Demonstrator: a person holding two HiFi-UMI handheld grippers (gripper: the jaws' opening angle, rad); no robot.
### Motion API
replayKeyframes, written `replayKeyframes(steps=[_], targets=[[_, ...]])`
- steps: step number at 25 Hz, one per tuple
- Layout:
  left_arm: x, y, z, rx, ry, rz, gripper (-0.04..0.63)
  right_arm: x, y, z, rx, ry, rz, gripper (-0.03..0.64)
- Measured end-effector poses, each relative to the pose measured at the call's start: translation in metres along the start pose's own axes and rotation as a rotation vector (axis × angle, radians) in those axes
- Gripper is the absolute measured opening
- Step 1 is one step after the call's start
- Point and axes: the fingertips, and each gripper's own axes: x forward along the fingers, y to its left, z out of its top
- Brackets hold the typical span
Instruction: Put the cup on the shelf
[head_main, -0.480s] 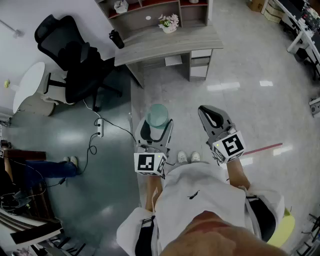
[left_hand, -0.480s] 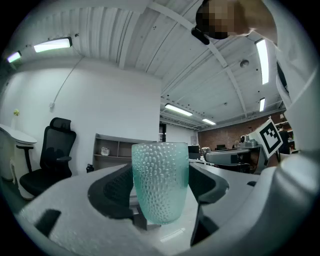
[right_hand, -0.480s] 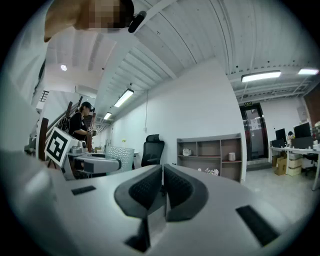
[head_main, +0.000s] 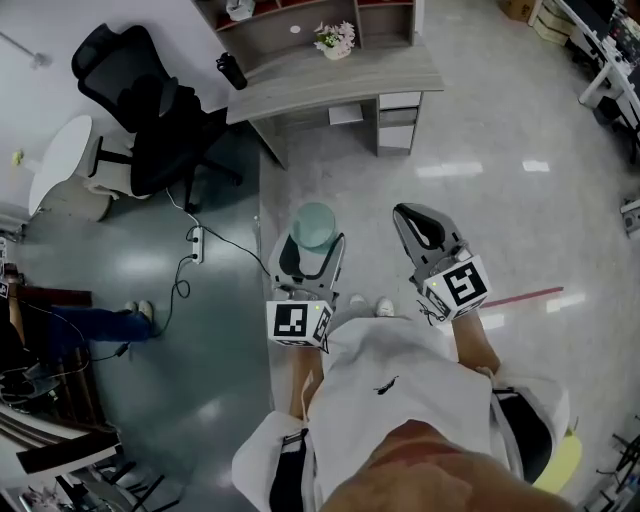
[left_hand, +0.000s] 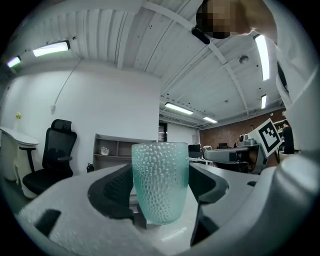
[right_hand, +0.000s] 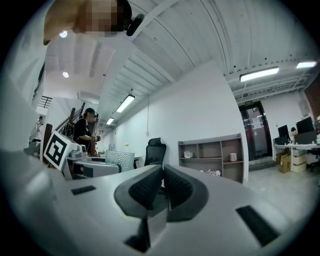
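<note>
One cup (left_hand: 160, 180) clamped by left gripper (head_main: 311, 243), shelf (head_main: 275, 40) cropped, right gripper (right_hand: 162, 186) closed.

Shelf (head_main: 290, 40): behind the desk (head_main: 340, 78) — upper part cut off by the picture edge.
Small things (head_main: 240, 10) on it: too small to name.
Person (head_main: 90, 328) left of the desk: only legs show.
</note>
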Motion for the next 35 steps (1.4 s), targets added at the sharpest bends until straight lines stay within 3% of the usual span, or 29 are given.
replayKeyframes(steps=[17, 35], targets=[[0.036, 0.013, 0.004, 0.004, -0.023, 0.012, 0.362, 0.028, -0.029, -0.003, -0.011, 0.006, 0.007, 0.035], [0.113, 0.088, 0.009, 0.008, -0.019, -0.023, 0.362, 0.129, -0.067, -0.006, -0.005, 0.029, -0.024, 0.035]])
